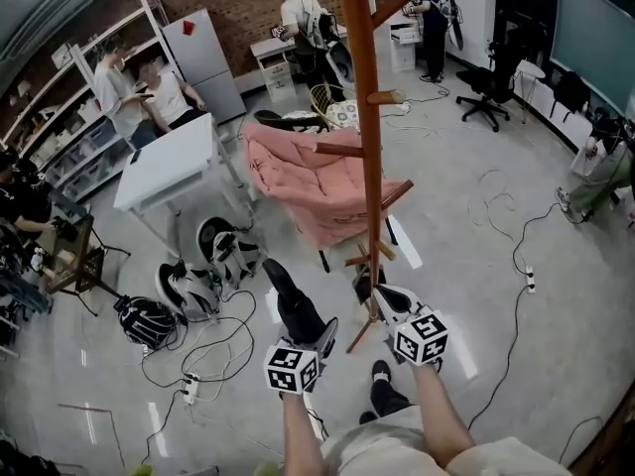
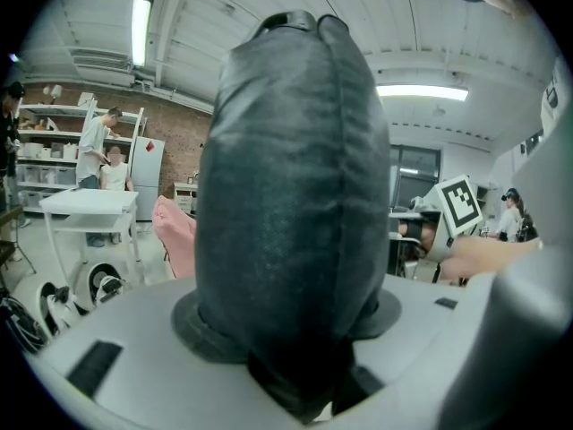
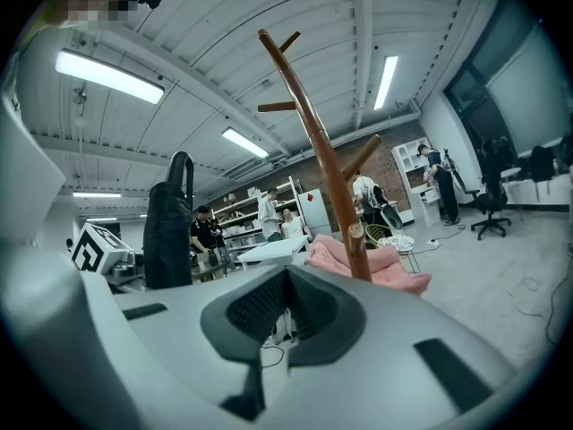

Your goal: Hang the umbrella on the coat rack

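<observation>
Holding the umbrella (image 2: 291, 177) upright, your left tool (image 2: 295, 352) is clamped on it; the coat rack (image 1: 369, 167) stands frame-right, nearer your closed, empty right tool (image 3: 285, 307).

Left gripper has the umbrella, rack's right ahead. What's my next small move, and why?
Probably raise the left gripper and carry the umbrella toward a peg of the coat rack. The umbrella is gripped upright with its loop on top, but stands left of the rack, touching no peg.
</observation>
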A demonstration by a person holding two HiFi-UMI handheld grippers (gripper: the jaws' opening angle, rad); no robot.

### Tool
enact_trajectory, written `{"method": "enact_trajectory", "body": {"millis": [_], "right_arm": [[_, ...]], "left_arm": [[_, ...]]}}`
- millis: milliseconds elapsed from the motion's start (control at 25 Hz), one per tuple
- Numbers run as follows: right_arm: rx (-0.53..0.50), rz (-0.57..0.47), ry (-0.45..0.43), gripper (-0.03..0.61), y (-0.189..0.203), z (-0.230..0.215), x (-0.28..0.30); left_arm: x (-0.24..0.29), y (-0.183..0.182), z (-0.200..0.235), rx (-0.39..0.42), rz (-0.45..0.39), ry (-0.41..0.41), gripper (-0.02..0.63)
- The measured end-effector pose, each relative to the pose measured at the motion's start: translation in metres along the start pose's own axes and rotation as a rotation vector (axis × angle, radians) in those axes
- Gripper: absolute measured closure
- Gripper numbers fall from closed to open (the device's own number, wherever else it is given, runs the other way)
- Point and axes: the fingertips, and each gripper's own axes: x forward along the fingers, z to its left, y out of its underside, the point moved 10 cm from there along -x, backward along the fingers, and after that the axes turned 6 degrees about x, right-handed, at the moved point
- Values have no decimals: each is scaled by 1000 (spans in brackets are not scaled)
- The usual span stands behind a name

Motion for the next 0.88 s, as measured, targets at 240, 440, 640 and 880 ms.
{"method": "enact_trajectory", "body": {"millis": [240, 440, 640, 880], "right_arm": [[-64, 11, -41, 575, -20, -4, 29], [-126, 21, -81, 575, -43, -6, 51], [-187, 57, -172, 575, -56, 11, 67], [-190, 51, -173, 575, -61, 15, 71]], "left_arm": [[18, -20, 20, 40, 5, 29, 354], [29, -37, 40, 84, 22, 45, 354], [38, -48, 54, 113, 37, 70, 354], [46, -60, 65, 165, 40, 109, 354]]}}
